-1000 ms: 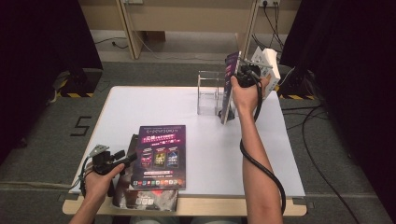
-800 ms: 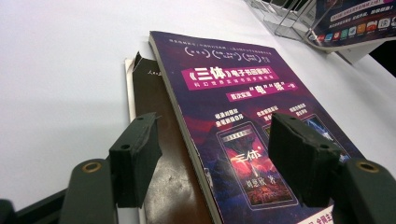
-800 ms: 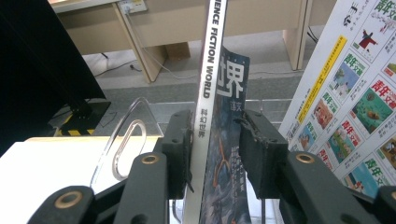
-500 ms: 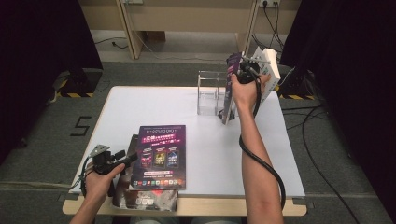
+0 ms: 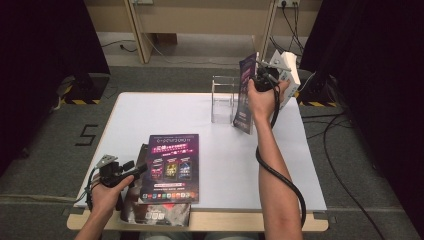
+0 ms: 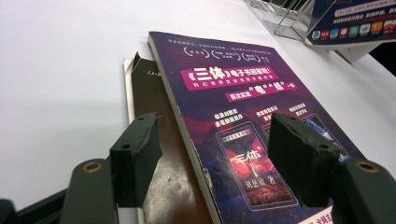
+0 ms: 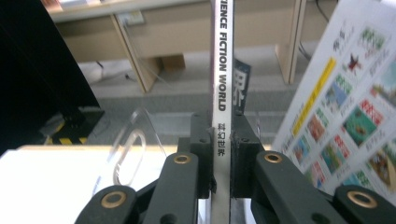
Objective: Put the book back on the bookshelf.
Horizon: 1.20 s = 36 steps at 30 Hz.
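Grey carpet, cables and pale wooden furniture legs behind a white table point(image 5: 150, 115), seen from the high view. Near the far edge, a clear acrylic rack point(image 5: 223, 100) standing on the tabletop.

Just to the right of that rack: an upright magazine point(image 5: 245, 95), dark purple cover, lower edge at or close to the table surface. Could not tell whether it actually rested there. Gripped at the spine by the right gripper point(image 7: 220, 140). Had just been closing its jaws on it. Seen in the right gripper view with both pads pressed flat against either side of the white spine, which ran straight up between them with "SCIENCE FICTION WORLD" printed along it. Beside the magazine, on its right, a white booklet point(image 7: 355, 107) with rows of small coloured pictures, tilted, leaning away.

Well apart from all that, at the near left corner of the table: the left gripper point(image 6: 219, 149), held low and pointing across the surface, jaws spread wide and pinching nothing. Between and beyond those jaws, a purple magazine point(image 6: 233, 93) lying flat and face up, Chinese lettering on pink bands across its cover. Lay partly on top of a dark brown book point(image 6: 159, 163), whose torn-looking corner showed past the magazine's left edge. One jaw over the brown book, the other over the purple cover, the magazine's edge running between them. Contact with either — not clear.
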{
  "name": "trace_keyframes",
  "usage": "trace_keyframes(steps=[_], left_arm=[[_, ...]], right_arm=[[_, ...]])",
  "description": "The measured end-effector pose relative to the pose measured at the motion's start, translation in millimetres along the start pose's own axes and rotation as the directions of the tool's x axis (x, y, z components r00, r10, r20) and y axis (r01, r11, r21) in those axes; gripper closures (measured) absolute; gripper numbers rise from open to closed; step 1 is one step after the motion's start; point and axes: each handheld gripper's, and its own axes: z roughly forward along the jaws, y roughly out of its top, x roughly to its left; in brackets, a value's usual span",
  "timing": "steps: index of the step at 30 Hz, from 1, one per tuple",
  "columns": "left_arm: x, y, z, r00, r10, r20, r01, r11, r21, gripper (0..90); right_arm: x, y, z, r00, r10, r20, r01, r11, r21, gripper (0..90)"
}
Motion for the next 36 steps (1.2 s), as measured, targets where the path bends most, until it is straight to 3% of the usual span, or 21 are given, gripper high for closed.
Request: trace_keyframes(steps=[8, 22, 31, 36], left_arm=[[0.2, 0.1, -0.5, 1.0, -0.001, 0.002, 0.001, 1.0, -0.003, 33.3], [2.1, 0.2, 0.7, 1.0, -0.006, 0.004, 0.006, 1.0, -0.001, 33.4], [2.0, 0.2, 0.6, 1.0, -0.005, 0.006, 0.005, 1.0, -0.001, 33.4], [1.0, -0.5, 1.8, 1.0, -0.004, 0.008, 0.004, 1.0, 0.004, 33.5]], right_arm=[[5.1, 9.2, -0.7, 0.9999, -0.012, 0.012, 0.014, 0.993, -0.114, 83.2], [12.8, 19.2, 14.7, 0.9999, -0.013, 0.001, 0.013, 0.982, -0.189, 83.2], [10.4, -8.6, 26.5, 0.9997, -0.023, -0.005, 0.021, 0.984, -0.175, 83.1], [10.5, -17.9, 23.2, 0.9995, -0.03, -0.009, 0.028, 0.984, -0.175, 82.7]])
